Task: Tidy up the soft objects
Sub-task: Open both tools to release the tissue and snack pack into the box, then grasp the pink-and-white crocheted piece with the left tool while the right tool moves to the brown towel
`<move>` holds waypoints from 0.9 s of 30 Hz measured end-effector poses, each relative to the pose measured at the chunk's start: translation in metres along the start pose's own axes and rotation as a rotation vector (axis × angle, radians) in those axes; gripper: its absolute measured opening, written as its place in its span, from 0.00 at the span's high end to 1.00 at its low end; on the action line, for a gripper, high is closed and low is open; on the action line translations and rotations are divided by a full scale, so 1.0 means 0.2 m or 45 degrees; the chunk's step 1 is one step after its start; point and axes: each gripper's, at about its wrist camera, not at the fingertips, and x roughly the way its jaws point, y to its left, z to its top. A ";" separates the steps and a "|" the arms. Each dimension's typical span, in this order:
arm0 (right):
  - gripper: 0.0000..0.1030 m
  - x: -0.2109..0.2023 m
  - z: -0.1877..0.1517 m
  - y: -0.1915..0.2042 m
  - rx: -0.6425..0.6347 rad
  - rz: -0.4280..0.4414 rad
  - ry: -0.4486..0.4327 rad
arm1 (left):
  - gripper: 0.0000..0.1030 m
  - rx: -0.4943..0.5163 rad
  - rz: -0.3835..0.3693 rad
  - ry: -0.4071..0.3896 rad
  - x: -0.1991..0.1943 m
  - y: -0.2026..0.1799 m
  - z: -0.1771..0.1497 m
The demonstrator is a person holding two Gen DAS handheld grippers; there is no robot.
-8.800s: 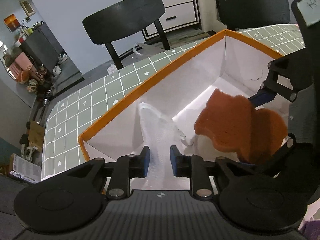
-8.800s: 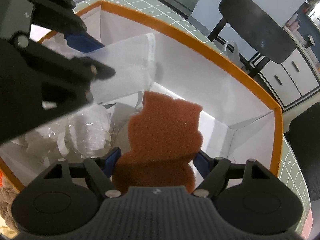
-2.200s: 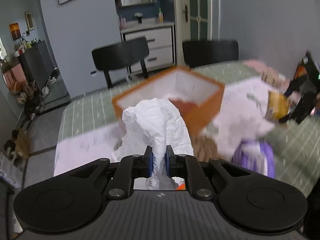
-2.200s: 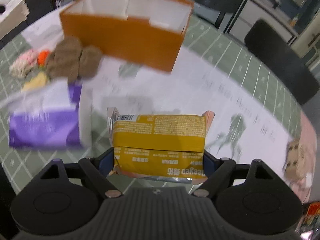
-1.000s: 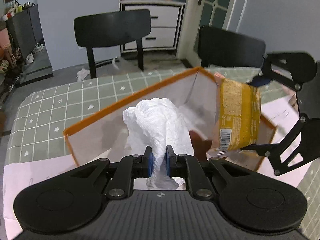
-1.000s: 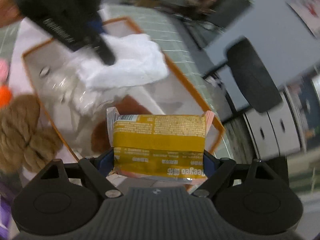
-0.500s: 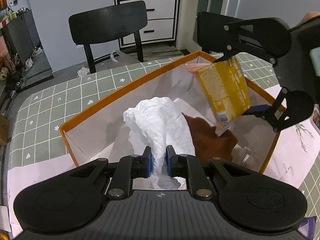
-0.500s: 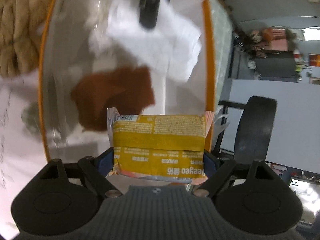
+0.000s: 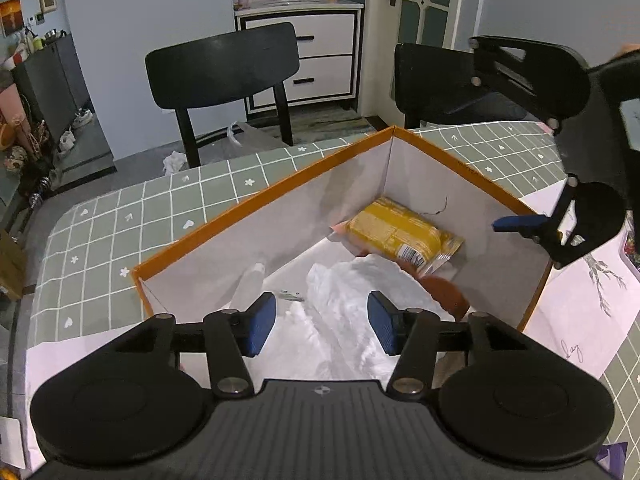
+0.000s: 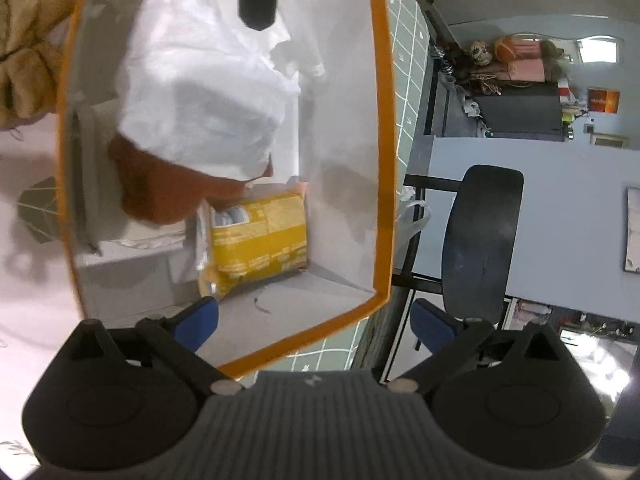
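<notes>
Left gripper (image 9: 321, 322) is seen over the box (image 9: 256, 200); jaws just opened, spread apart with nothing pressed; the white bag (image 9: 344, 320), clamped half a second ago, now lies loose below them inside the box. Right gripper (image 10: 314, 320) jaws also just widened, fully apart and empty; the yellow packet (image 9: 396, 232), gripped before, is now dropped in the far corner of the box, partly over the brown sponge (image 9: 444, 292). The box sits on the counter (image 9: 120, 216).
</notes>
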 end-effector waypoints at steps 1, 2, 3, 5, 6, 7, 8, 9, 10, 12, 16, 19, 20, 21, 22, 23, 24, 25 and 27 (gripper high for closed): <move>0.03 -0.01 0.00 0.00 0.005 0.006 -0.003 | 0.39 0.002 0.004 -0.001 -0.01 0.00 0.00; 0.03 -0.02 -0.01 0.00 0.008 0.008 -0.004 | 0.39 0.001 0.006 -0.002 -0.02 -0.01 0.00; 0.03 -0.03 -0.02 0.00 0.011 0.010 -0.002 | 0.39 -0.001 0.006 -0.002 -0.03 -0.01 0.00; 0.03 -0.08 -0.02 0.01 0.023 0.012 -0.013 | 0.39 0.000 0.003 -0.001 -0.06 -0.03 -0.01; 0.03 -0.09 -0.02 0.02 0.033 0.014 -0.022 | 0.39 0.002 0.002 0.000 -0.07 -0.03 -0.01; 0.03 -0.12 -0.02 0.02 0.044 0.018 -0.033 | 0.39 0.006 0.001 -0.001 -0.08 -0.04 -0.02; 0.03 -0.14 -0.02 0.01 0.052 0.020 -0.047 | 0.39 0.014 0.002 -0.003 -0.11 -0.06 -0.03; 0.03 -0.17 -0.01 0.02 0.061 0.025 -0.060 | 0.39 0.020 0.004 -0.005 -0.12 -0.06 -0.04; 0.03 -0.21 0.00 0.03 0.078 0.035 -0.072 | 0.39 0.027 0.004 -0.008 -0.15 -0.07 -0.05; 0.03 -0.26 0.01 0.04 0.135 0.063 -0.085 | 0.39 0.027 0.003 -0.016 -0.20 -0.07 -0.08; 0.03 -0.40 0.02 0.06 0.310 0.137 -0.175 | 0.39 0.022 -0.016 -0.040 -0.31 -0.07 -0.14; 0.03 -0.49 0.06 0.13 0.363 0.175 -0.220 | 0.39 0.016 -0.013 -0.045 -0.37 -0.07 -0.19; 0.03 -0.52 0.07 0.16 0.383 0.191 -0.231 | 0.39 0.016 -0.010 -0.044 -0.39 -0.07 -0.21; 0.03 -0.54 0.08 0.19 0.411 0.202 -0.236 | 0.39 0.016 -0.010 -0.044 -0.41 -0.08 -0.24; 0.03 -0.56 0.08 0.21 0.445 0.203 -0.237 | 0.39 0.014 -0.010 -0.046 -0.43 -0.08 -0.27; 0.03 -0.58 0.08 0.24 0.483 0.201 -0.236 | 0.39 0.009 -0.012 -0.053 -0.45 -0.07 -0.30; 0.03 -0.59 0.08 0.26 0.536 0.203 -0.235 | 0.38 0.002 -0.014 -0.058 -0.47 -0.07 -0.33; 0.03 -0.61 0.08 0.29 0.599 0.209 -0.233 | 0.38 -0.011 -0.018 -0.063 -0.49 -0.06 -0.37; 0.03 -0.63 0.06 0.36 0.764 0.239 -0.220 | 0.37 -0.043 -0.030 -0.056 -0.52 -0.04 -0.44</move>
